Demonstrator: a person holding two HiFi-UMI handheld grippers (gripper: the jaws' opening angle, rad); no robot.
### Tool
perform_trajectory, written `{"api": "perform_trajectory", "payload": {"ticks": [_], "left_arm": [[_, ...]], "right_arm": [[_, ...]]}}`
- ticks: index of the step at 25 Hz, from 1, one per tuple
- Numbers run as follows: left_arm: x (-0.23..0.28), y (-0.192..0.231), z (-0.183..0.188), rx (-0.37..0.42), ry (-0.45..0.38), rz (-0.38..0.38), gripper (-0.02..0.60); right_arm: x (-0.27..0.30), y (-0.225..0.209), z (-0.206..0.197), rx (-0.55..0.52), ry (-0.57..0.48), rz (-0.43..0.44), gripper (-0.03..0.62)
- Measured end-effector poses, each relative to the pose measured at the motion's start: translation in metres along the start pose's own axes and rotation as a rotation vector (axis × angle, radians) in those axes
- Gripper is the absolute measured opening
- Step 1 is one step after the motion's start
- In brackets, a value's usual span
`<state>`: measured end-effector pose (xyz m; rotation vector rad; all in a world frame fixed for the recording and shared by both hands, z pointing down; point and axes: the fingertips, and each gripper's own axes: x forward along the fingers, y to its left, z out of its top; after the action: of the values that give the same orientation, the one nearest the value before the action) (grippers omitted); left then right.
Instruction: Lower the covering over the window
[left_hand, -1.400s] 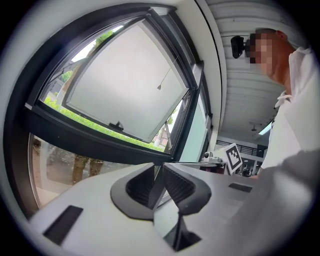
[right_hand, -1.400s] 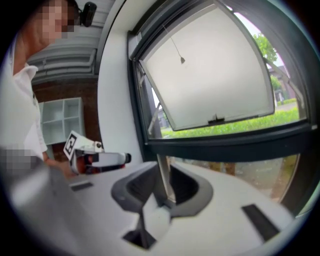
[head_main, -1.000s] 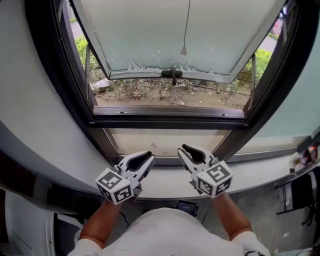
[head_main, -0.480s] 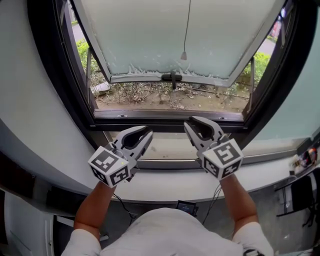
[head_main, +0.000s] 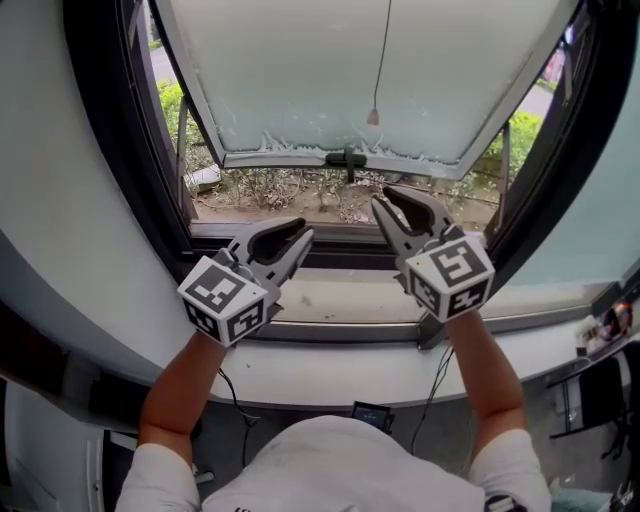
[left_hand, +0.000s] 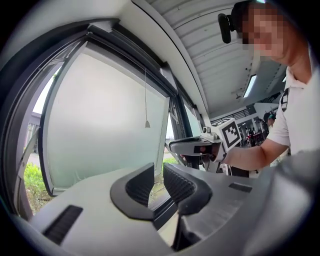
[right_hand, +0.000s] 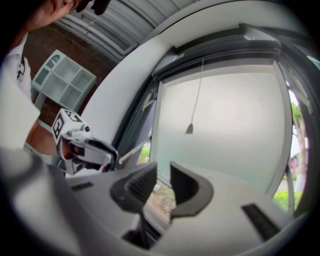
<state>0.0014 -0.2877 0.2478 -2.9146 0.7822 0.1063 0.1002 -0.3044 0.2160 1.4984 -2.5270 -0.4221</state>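
Covering: not showing over the glass in any view; probably sitting rolled up above the frame (out of shot), so lowering not yet begun.
Pull cord (head_main: 372, 117): hanging straight down in front of the frosted sash (head_main: 300, 70), ending in a small bell-shaped weight, touching nothing.
Risk: closing on so thin a cord and missing it, or letting it slide through the pads; knocking the weight and setting it swinging out of reach; pulling at a slant and running the covering down crooked or jamming it.
Cord against claws: hanging above and beyond both, nearer the right one and well apart from the left; in each gripper view, sitting above the jaw gap, not inside it.
Left claw (head_main: 298, 236): standing nearly closed, only a slim gap showing between the ribbed pads, gripping nothing, hovering over the sill (head_main: 330, 300).
Right claw (head_main: 388, 198): standing much the same, narrowly parted and empty, pointing toward the sash handle (head_main: 345, 158).
Sash: leaning outward at the bottom, showing shrubs and bare ground beneath.
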Motion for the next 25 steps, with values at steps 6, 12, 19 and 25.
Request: {"api": "perform_trajectory", "payload": {"ticks": [6, 12, 19, 25], "left_arm": [[0.01, 0.011, 0.021, 0.038, -0.014, 0.006, 0.051], [0.021, 0.022, 0.045, 0.074, -0.034, 0.023, 0.051], [0.03, 0.031, 0.066, 0.123, -0.037, 0.024, 0.075], [0.036, 0.032, 0.078, 0.158, -0.029, 0.026, 0.08]], "right_arm": [[0.014, -0.019, 0.031, -0.042, -0.035, -0.028, 0.074], [0.031, -0.051, 0.067, -0.046, -0.066, -0.071, 0.078], [0.052, -0.067, 0.096, -0.075, -0.078, -0.101, 0.106], [0.067, -0.072, 0.102, -0.104, -0.05, -0.109, 0.107]]}}
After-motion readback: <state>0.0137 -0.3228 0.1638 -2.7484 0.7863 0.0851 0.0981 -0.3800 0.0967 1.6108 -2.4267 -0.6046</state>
